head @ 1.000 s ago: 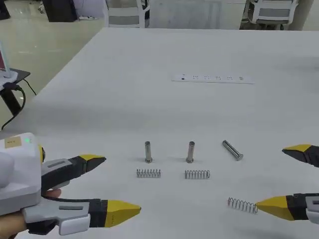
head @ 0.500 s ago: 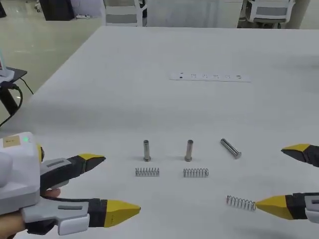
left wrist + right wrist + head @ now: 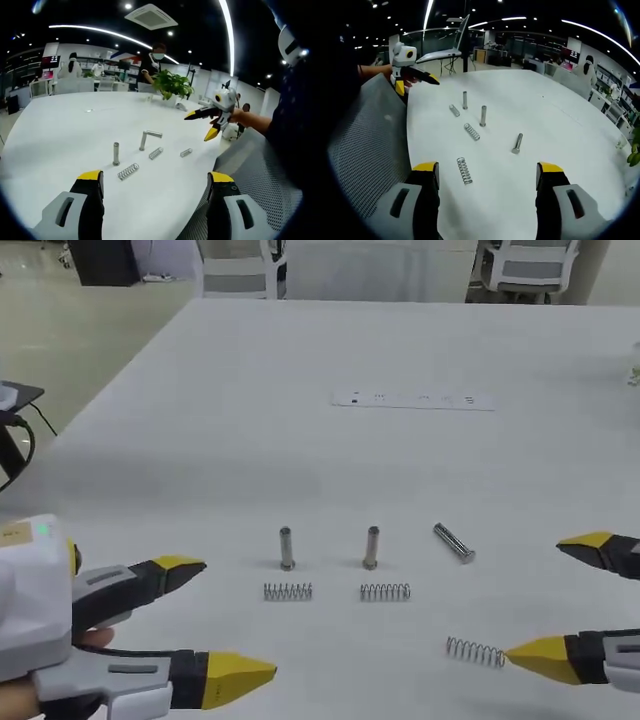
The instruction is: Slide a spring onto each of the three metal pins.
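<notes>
Yellow jaws wide apart, empty, on left gripper (image 3: 235, 618) and right gripper (image 3: 545, 598). Could flick thin coiled steel spring (image 3: 474, 651) away if nipped off-centre, or topple slim upright metal pin (image 3: 371, 548).

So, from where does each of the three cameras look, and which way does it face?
Head view: on the person's head, looking forward and down at the table; the left gripper and right gripper show at the bottom corners.
Left gripper view: on the left gripper, looking along its open jaws across the table toward the right gripper and the person's arm.
Right gripper view: on the right gripper, looking the opposite way, toward the left gripper.
Shared: all three show the pins and springs between the grippers.
</notes>
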A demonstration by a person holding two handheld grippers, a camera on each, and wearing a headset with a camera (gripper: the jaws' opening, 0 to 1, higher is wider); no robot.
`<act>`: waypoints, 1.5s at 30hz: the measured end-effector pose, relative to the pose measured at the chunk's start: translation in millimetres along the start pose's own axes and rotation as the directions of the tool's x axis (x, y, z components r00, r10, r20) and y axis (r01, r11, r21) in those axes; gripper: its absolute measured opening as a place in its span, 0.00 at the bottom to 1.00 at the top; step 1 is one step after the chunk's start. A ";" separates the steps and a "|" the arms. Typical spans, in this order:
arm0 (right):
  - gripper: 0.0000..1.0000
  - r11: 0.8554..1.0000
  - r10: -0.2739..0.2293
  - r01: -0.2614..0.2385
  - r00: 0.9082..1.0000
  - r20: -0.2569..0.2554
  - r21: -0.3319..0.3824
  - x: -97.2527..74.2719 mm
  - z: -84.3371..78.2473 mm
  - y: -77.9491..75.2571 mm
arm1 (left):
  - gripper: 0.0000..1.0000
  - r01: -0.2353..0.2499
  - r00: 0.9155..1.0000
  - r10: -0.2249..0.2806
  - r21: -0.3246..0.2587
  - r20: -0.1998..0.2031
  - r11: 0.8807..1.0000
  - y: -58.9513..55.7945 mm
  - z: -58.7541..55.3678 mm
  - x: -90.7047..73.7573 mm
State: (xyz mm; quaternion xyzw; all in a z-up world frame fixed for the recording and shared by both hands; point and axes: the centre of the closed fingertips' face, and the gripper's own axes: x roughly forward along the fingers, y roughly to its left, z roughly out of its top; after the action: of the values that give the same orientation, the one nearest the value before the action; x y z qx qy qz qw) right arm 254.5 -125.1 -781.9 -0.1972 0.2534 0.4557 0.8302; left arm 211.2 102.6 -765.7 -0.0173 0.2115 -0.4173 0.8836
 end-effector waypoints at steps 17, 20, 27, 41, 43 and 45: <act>0.79 1.000 -0.013 0.013 1.000 -0.004 -0.005 -3.2 2.8 -5.8 | 0.82 0.003 1.000 -0.003 0.004 -0.002 1.000 -0.8 -0.4 0.2; 0.78 1.000 -0.017 0.017 1.000 -0.005 -0.006 -2.8 3.8 -7.6 | 0.82 0.003 1.000 -0.003 0.007 -0.005 1.000 -0.9 -0.6 0.4; 0.77 1.000 -0.024 0.023 1.000 -0.006 -0.009 -0.7 6.6 -11.1 | 0.82 0.002 1.000 -0.002 0.009 -0.001 1.000 -0.7 0.2 0.1; 0.76 0.999 -0.033 0.033 0.999 -0.008 -0.028 8.0 19.2 -21.6 | 0.82 0.000 1.000 0.000 0.016 0.004 1.000 -0.5 1.3 -0.4; 0.76 0.999 -0.032 0.031 0.999 -0.009 -0.030 9.4 20.2 -22.5 | 0.82 0.001 1.000 -0.001 0.017 0.004 1.000 -0.6 1.2 -0.3; 0.76 0.999 -0.032 0.032 0.999 -0.011 -0.033 10.6 21.3 -23.6 | 0.82 0.000 1.000 0.000 0.018 0.002 1.000 -0.4 0.8 -0.4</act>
State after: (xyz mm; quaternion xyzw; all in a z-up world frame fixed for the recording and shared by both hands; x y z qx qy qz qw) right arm 284.7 -118.2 -769.0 -0.2172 0.2475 0.4452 0.8327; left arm 211.1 102.5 -764.7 -0.0096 0.2067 -0.4190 0.8841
